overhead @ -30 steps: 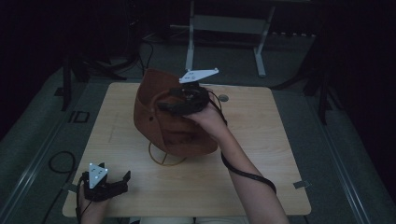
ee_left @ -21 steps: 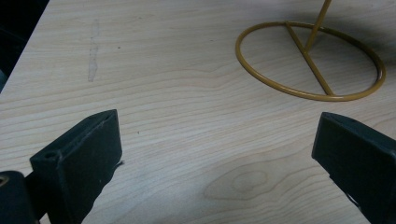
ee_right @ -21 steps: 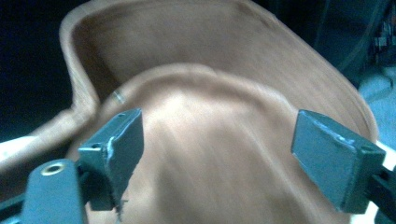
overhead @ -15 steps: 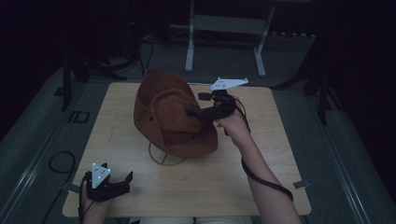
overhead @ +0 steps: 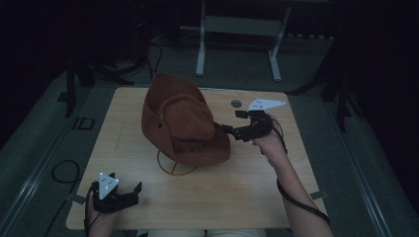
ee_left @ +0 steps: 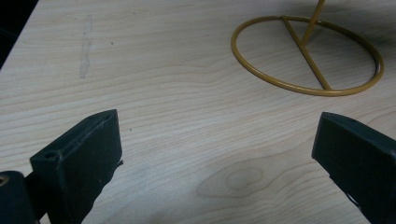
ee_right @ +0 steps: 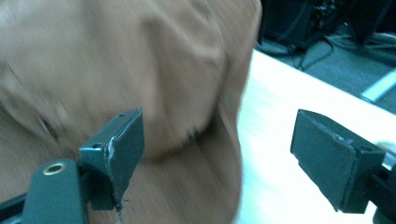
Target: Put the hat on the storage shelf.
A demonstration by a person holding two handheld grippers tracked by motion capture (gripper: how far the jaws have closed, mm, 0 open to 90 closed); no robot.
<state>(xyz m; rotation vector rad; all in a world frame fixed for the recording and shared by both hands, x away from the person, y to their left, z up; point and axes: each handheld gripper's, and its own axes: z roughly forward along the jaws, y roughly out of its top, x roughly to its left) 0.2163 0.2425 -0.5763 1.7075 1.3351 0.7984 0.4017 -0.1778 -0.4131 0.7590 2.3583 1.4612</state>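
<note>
A brown hat (overhead: 180,123) with a tall dented crown and a broad, curling brim sits tilted on a thin wire stand (overhead: 174,165) near the middle of the table (overhead: 237,192); its surface looks soft and matte, like felt or suede, and in the right gripper view (ee_right: 107,70) it shows as a blurred tan mass with a darker band where crown meets brim. The stand is mustard-yellow metal rod: a round ring base (ee_left: 306,58) crossed by a straight bar, with a slanted stem rising from it. The table top is pale wood with a clear flowing grain and a small oval knot. A small dark round disc (overhead: 236,103) lies on the top beyond the hat. The right gripper (overhead: 231,131), black with a grey three-cornered plate, is just beside the brim's right edge, its blocky jaws spread wide with nothing between them, having just been opening. The left gripper (overhead: 134,190) rests at the near left corner, jaws wide apart over bare wood, holding nothing. No lettering can be read.
</note>
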